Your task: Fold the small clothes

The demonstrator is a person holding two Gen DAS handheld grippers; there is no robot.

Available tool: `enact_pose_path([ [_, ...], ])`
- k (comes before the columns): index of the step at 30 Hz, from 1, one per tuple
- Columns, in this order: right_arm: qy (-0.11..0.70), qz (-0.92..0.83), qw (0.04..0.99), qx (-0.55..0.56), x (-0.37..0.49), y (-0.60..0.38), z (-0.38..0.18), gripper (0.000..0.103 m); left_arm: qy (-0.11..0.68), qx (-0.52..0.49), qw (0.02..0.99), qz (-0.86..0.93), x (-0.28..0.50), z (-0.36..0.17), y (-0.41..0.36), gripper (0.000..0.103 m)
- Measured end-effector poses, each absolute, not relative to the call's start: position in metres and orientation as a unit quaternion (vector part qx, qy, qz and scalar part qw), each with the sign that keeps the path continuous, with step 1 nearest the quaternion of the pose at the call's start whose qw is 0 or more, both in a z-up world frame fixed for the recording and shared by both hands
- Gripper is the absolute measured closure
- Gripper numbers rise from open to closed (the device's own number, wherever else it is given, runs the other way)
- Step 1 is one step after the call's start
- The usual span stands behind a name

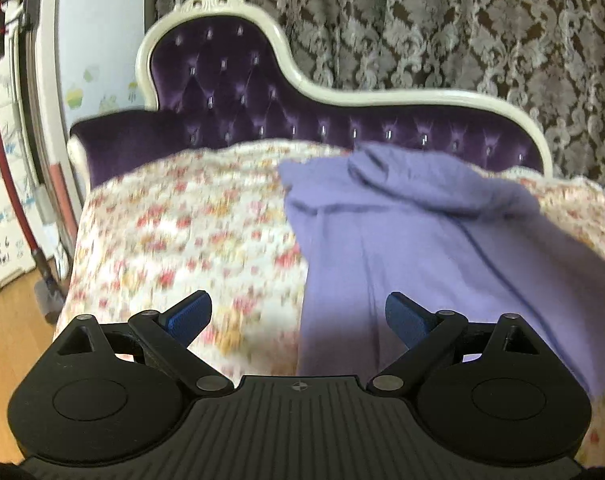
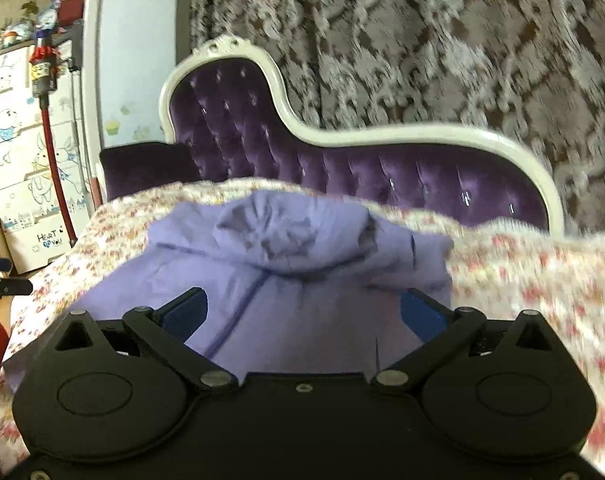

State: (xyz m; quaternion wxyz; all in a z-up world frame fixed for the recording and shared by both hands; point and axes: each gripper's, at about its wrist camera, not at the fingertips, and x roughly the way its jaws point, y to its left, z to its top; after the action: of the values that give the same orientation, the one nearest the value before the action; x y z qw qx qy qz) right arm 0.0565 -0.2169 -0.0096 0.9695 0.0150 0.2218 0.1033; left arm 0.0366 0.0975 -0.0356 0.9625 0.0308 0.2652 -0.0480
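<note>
Your left gripper (image 1: 298, 320) and right gripper (image 2: 302, 316) both hang spread wide, holding nothing. Beyond them the hoodie (image 2: 286, 280) lies on the floral cover (image 1: 190, 220) (hood toward the sofa (image 2: 342, 172)), still rumpled; by the look, you have no fold made yet.

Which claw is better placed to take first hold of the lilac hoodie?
Probably right: the right claw is open with the lilac hoodie centred between its fingers. The open left claw straddles its edge, half over the floral blanket.
</note>
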Motion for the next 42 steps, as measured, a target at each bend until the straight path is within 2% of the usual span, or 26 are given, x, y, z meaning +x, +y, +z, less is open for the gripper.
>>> enact_pose_path([
  [8,0.280,0.084,0.955,0.044,0.027,-0.231,-0.030,0.003,0.339,0.004,0.937,-0.089,0.034,-0.071,0.092,0.009],
  [10,0.295,0.074,0.951,0.059,0.021,-0.240,-0.035,0.007,0.353,0.000,0.930,-0.100,0.035,-0.079,0.088,0.009],
  [21,0.340,0.014,0.931,0.128,0.006,-0.281,-0.065,0.007,0.384,-0.004,0.915,-0.120,0.038,-0.097,0.078,0.010],
  [26,0.358,0.022,0.917,0.174,0.009,-0.297,-0.077,0.007,0.406,-0.041,0.903,-0.134,0.044,-0.102,0.084,0.011],
  [27,0.359,0.026,0.915,0.184,0.008,-0.300,-0.079,0.011,0.407,-0.050,0.902,-0.134,0.043,-0.103,0.086,0.011],
  [28,0.359,0.032,0.912,0.195,0.008,-0.302,-0.080,0.019,0.406,-0.052,0.902,-0.135,0.043,-0.103,0.087,0.013],
  [31,0.355,0.035,0.909,0.216,0.004,-0.307,-0.080,0.032,0.406,-0.050,0.903,-0.134,0.039,-0.101,0.088,0.023],
  [35,0.338,0.045,0.910,0.235,-0.002,-0.311,-0.075,0.038,0.402,-0.062,0.902,-0.146,0.036,-0.096,0.092,0.041],
  [42,0.329,0.083,0.909,0.242,0.002,-0.305,-0.073,0.037,0.392,-0.062,0.905,-0.153,0.039,-0.099,0.086,0.039],
])
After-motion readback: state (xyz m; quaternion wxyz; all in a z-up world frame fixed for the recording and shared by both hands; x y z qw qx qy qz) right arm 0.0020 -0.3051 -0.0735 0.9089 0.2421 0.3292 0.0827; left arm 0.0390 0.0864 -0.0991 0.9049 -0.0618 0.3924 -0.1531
